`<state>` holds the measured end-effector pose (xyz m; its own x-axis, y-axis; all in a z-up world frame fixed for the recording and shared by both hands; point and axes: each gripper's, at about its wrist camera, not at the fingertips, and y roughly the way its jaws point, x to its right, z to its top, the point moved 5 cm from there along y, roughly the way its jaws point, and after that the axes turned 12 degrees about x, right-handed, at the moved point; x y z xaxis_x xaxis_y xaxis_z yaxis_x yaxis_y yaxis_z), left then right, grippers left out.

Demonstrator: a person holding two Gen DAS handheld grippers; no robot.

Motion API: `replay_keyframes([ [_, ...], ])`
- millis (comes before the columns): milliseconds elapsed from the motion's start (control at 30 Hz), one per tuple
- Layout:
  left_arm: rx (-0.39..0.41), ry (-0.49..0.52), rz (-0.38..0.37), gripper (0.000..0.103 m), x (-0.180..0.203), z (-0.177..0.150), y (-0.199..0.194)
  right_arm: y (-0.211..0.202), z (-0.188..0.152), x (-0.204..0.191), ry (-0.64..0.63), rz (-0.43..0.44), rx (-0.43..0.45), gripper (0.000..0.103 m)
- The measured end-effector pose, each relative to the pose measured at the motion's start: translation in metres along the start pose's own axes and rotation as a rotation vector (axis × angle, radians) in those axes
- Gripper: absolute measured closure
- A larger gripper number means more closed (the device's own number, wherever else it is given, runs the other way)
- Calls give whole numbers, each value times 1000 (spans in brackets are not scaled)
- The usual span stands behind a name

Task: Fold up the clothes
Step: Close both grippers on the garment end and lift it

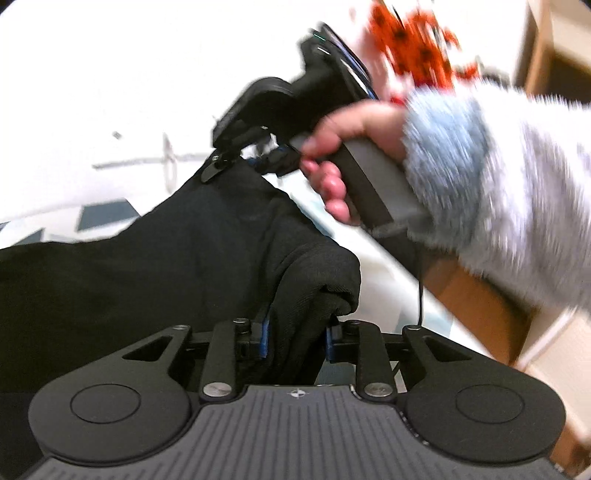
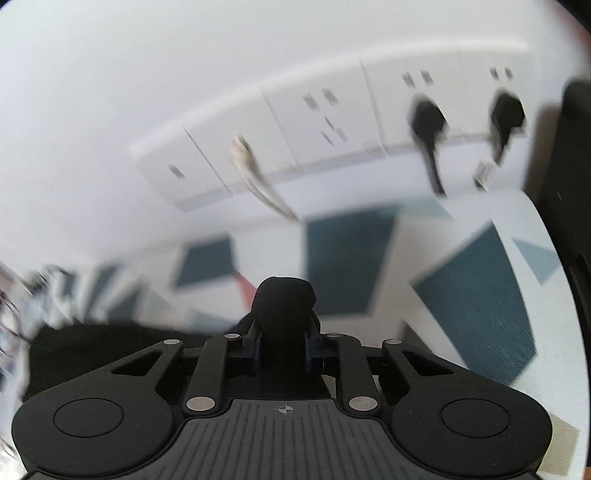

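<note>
The black garment hangs stretched between both grippers above the patterned surface. In the left wrist view my left gripper is shut on a bunched fold of it, and cloth bulges out past the blue pads. Further off, the right gripper pinches another edge of the same garment, its handle held by a hand in a fluffy grey sleeve. In the right wrist view my right gripper is shut on a rounded wad of the black garment, and more of it trails off to the lower left.
Below lies a white surface with teal and dark blue shapes. Behind it a white wall carries a row of sockets with two black plugs and a pale cable. Wooden furniture stands right; an orange-red patterned item lies beyond.
</note>
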<state>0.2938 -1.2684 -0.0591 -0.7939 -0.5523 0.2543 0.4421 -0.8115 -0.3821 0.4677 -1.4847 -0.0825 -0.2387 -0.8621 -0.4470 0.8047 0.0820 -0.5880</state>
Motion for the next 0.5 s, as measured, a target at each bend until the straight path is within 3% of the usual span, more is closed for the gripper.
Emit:
replay_keyframes([
  [233,225,-236,32,78,-74,47,-77,-18,47,-95,22,100,87,86],
  [367,315,-373,85,78,-135,51,-124,-10,52,-167,-2,146,90,86],
  [500,351,-504,136,79,-199,39,-165,18,38,-246,-67,150,67,86],
])
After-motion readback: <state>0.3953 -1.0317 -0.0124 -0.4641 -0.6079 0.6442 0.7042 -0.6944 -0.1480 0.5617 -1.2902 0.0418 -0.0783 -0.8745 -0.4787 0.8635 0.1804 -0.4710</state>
